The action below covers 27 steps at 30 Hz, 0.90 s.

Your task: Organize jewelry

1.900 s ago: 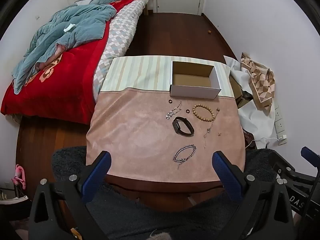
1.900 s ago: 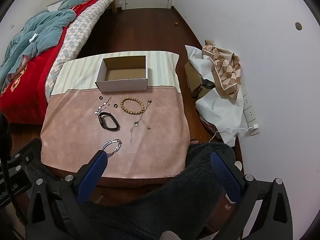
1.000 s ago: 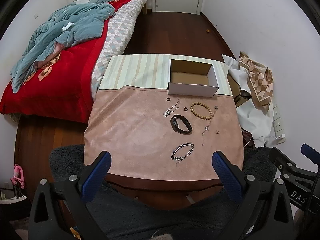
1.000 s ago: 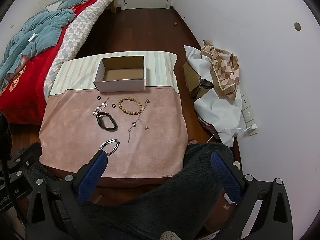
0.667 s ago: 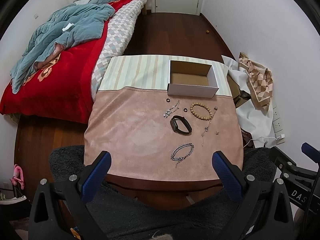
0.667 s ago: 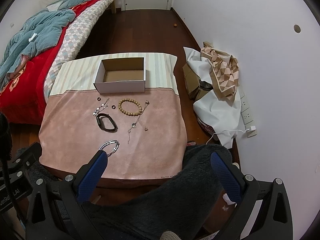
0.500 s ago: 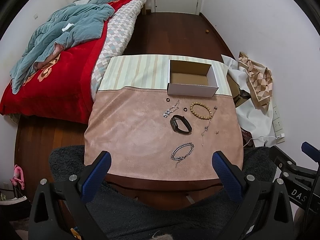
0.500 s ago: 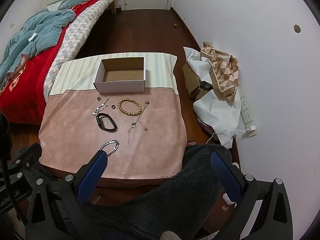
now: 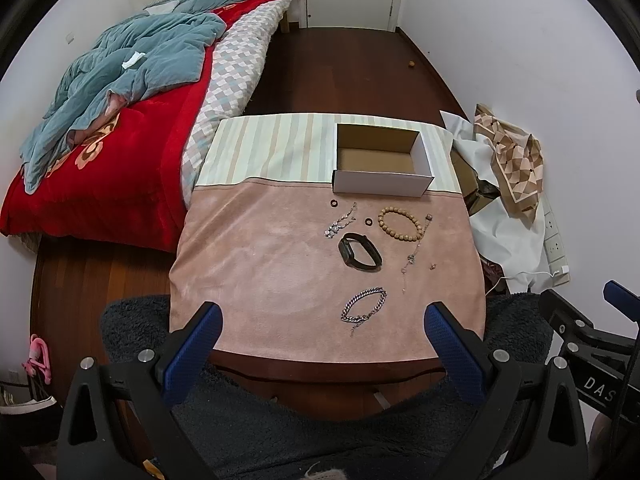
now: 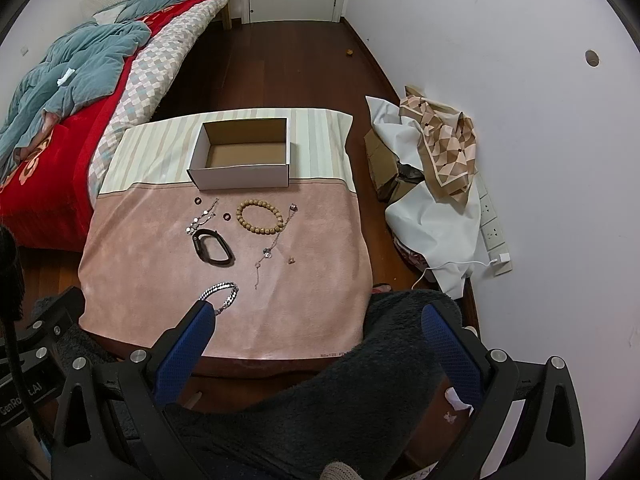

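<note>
Jewelry lies on a pink cloth-covered table [image 9: 260,280]: a silver chain bracelet [image 9: 364,307], a black band [image 9: 359,251], a wooden bead bracelet [image 9: 400,223], a thin silver necklace [image 9: 416,252], a small silver bracelet [image 9: 340,221], two dark rings [image 9: 333,203] and a tiny earring [image 9: 432,266]. An empty white cardboard box [image 9: 380,160] stands behind them. My left gripper [image 9: 320,332] is open and empty, held back over the table's near edge. My right gripper [image 10: 316,320] is open and empty; its left finger [image 10: 188,344] overlaps the chain bracelet [image 10: 224,294] in view.
A bed [image 9: 120,100] with red and teal bedding stands left of the table. A pile of white and patterned cloth [image 10: 432,168] lies against the right wall by wall sockets. A dark fleece sleeve [image 10: 340,400] fills the foreground. Wooden floor lies beyond the table.
Both grippers drifted very slightly; the table shifted a little in view. Nothing was taken hold of, and the jewelry has not moved.
</note>
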{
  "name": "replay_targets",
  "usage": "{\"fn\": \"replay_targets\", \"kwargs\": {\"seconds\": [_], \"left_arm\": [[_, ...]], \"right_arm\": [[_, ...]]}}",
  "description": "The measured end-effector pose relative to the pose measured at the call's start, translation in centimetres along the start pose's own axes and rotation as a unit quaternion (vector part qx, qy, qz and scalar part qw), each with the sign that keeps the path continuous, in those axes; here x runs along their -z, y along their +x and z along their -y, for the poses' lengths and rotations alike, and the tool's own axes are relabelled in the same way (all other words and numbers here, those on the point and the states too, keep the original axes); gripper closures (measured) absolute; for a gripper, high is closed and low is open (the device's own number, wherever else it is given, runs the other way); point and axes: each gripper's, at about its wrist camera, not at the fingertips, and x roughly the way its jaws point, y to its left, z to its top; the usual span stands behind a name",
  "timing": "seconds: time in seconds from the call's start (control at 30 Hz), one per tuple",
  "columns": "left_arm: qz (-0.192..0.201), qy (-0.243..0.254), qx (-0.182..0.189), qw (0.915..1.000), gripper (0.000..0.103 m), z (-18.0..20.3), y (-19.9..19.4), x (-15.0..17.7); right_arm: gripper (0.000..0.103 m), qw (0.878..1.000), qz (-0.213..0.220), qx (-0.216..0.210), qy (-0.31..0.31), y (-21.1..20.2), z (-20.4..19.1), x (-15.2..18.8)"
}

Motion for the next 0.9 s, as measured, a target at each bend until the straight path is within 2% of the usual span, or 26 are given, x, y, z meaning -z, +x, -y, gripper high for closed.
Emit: {"fn": "replay_targets", "kwargs": {"seconds": [0.9], "left_arm": [[0.000,0.002,-0.001,1.0000,0.000,0.54,-0.03,0.02]], "right_arm": [[0.000,1.000,0.002,0.003,0.000,-0.07,0.01,0.00]]}}
